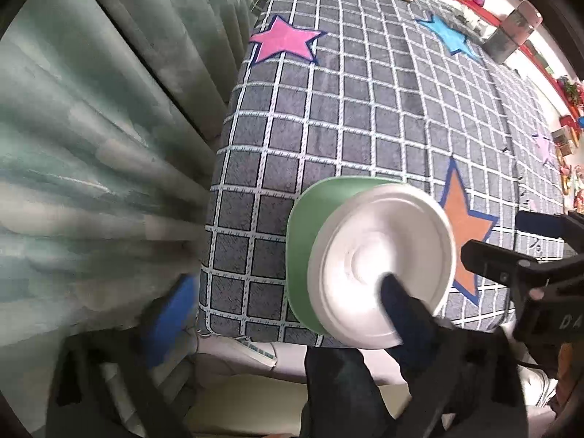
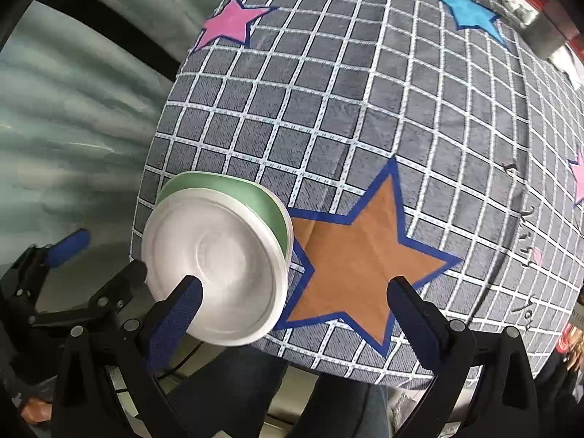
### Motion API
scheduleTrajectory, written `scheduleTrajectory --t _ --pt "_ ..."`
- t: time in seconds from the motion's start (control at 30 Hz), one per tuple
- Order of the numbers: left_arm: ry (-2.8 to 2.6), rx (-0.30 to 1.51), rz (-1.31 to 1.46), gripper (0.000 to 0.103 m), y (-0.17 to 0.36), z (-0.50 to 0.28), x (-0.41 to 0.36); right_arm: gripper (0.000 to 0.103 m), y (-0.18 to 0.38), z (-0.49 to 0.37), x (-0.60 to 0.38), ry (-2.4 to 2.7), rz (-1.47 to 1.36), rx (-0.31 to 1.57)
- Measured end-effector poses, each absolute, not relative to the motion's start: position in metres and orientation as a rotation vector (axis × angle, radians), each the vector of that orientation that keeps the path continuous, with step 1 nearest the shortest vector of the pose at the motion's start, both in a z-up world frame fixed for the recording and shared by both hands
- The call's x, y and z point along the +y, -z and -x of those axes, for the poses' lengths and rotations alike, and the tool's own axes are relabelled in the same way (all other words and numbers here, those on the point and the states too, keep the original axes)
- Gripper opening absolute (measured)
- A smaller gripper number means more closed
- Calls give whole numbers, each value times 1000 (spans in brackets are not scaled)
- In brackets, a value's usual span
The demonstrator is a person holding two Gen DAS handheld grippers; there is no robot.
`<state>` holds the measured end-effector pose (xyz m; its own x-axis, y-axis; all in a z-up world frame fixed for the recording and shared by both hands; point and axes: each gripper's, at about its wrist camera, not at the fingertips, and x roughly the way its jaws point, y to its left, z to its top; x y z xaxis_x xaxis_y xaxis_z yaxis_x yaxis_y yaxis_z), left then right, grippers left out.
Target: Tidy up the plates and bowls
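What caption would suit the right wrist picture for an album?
Open right gripper above a white plate stacked on a green bowl, beside an orange star on the checked cloth.

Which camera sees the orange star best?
The right wrist view. There the whole orange star lies in plain sight on the checked cloth, beside the white bowl. In the left wrist view the bowl stack and the other gripper cover much of the star, leaving only part showing.

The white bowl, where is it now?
The white bowl sits stacked on the green bowl near the table's front edge, just left of the orange star in the right wrist view.
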<state>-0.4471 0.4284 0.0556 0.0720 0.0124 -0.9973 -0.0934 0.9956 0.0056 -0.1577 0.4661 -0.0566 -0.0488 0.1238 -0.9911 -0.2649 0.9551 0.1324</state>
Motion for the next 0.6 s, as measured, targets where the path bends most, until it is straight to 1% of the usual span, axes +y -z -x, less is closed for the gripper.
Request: scheduleTrajectory --t 0.07,0.13,0.3,0.4,0.6 --pt "-60 1492 31 103 -57 446 429 102 52 158 478 -306 154 1519" --pt "-43 1488 18 103 -57 443 426 102 45 158 477 -296 179 1497" --pt "-22 1494 3 103 -54 442 417 102 49 165 469 -267 130 1552" --pt "-5 1530 0 103 -46 444 414 102 54 170 465 -247 132 1588" --pt "2 1533 -31 103 -44 444 407 102 55 172 457 -229 101 1614"
